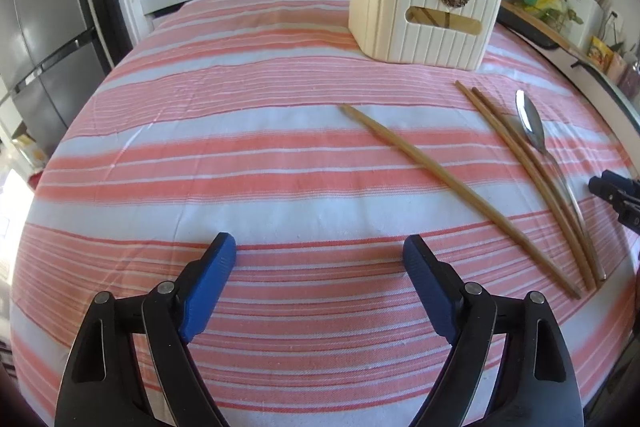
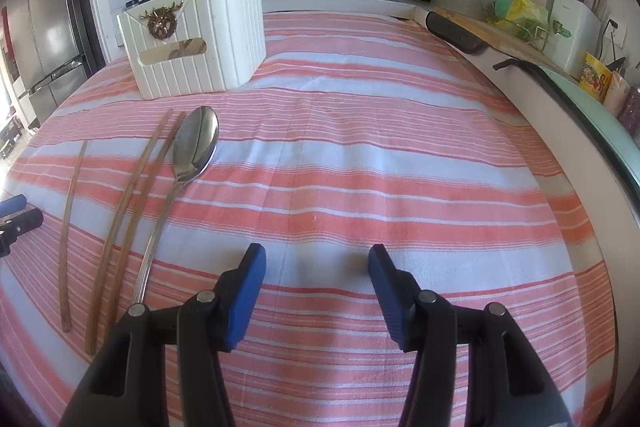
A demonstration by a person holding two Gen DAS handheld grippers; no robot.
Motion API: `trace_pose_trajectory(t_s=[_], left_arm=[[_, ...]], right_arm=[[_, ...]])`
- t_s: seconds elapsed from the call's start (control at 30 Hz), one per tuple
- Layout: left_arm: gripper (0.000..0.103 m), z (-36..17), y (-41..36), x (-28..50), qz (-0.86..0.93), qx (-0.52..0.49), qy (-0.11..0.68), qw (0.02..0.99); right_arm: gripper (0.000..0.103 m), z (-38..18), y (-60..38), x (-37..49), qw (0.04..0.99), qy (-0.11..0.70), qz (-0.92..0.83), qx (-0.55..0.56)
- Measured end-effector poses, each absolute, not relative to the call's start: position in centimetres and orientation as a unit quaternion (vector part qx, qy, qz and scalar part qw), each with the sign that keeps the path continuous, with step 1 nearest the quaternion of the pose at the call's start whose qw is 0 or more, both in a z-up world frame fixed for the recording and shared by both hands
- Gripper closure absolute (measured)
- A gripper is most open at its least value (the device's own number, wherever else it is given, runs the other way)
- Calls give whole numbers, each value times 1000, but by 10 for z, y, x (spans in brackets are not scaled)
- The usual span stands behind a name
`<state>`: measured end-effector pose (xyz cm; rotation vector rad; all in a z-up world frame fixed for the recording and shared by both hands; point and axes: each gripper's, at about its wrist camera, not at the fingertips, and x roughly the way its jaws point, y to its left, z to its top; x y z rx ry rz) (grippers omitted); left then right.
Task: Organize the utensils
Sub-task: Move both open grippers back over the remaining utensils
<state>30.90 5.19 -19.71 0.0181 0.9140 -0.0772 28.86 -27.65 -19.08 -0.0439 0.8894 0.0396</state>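
Now | ribbed white holder (image 1: 420, 15) | slim wooden chopsticks (image 1: 460, 199) | shiny metal spoon (image 2: 196, 147)

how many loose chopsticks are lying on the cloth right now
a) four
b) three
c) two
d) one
b: one chopstick lies alone, and a pair lies close together next to the spoon; the other sticks are already in the holder.

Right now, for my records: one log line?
left tongs open | right tongs open | spoon, chopsticks on cloth | holder upright
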Motion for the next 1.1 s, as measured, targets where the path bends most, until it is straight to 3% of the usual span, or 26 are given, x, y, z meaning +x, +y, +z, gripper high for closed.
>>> trace_pose_trajectory(t_s=[0.37, 0.5, 0.63, 1.1], left_arm=[[10, -200, 53, 308, -34, 7, 445, 895], [9, -200, 52, 308, -35, 8, 446, 894], [7, -200, 52, 308, -32, 9, 447, 894], [2, -201, 51, 311, -21, 7, 453, 891]], right_arm=[[48, -187, -283, 311, 898, 439, 8, -12], [40, -191, -297, 360, 890, 456, -16, -5], [24, -198, -298, 377, 892, 453, -3, 2], [23, -199, -295, 376, 892, 452, -4, -3]])
